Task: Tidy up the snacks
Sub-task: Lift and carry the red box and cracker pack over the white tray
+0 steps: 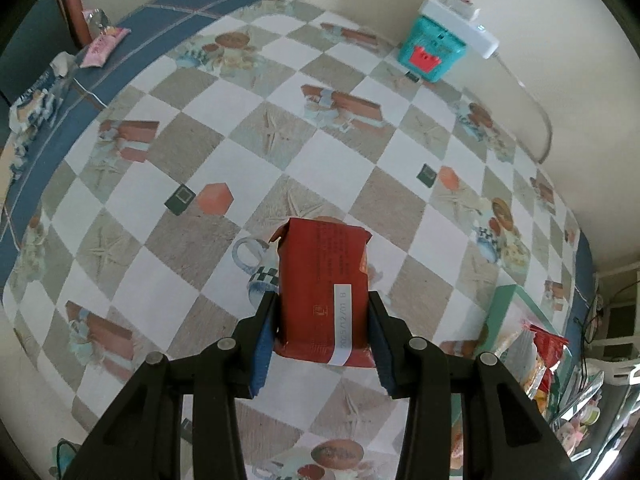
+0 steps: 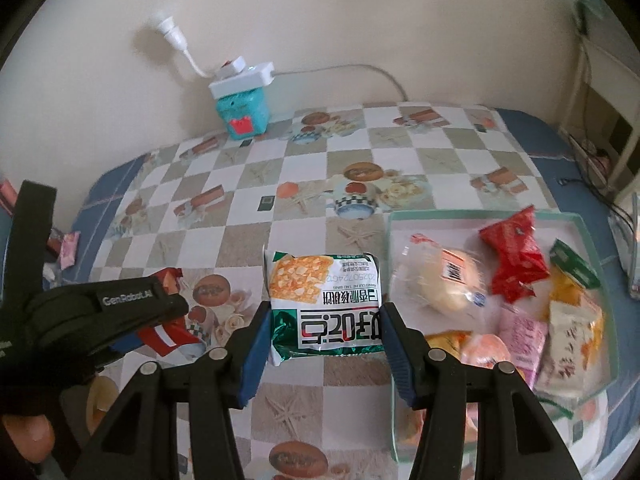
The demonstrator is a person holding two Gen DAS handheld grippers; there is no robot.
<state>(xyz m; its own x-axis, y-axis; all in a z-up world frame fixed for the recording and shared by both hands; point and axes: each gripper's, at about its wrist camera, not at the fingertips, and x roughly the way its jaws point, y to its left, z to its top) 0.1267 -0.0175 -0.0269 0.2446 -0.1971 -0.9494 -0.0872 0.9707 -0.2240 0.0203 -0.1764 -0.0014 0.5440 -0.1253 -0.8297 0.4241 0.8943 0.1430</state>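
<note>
My left gripper (image 1: 322, 300) is shut on a red snack packet (image 1: 324, 272) and holds it upright above the checked tablecloth (image 1: 192, 152). In the right wrist view that gripper (image 2: 156, 314) shows at the left with the red packet (image 2: 170, 336) between its fingers. My right gripper (image 2: 326, 312) is shut on a green and white cracker packet (image 2: 324, 284), blue pads pressing both sides, just left of the glass tray (image 2: 480, 215). The tray holds several snacks, among them a wrapped bun (image 2: 444, 280) and a red packet (image 2: 516, 256).
A teal box (image 2: 242, 114) under a white power strip (image 2: 244, 76) stands by the wall, its cable trailing right. Pink wrappers (image 2: 68, 252) lie at the table's left edge. The tray's corner (image 1: 504, 300) shows at the right of the left wrist view. A thumb (image 2: 28, 436) is at bottom left.
</note>
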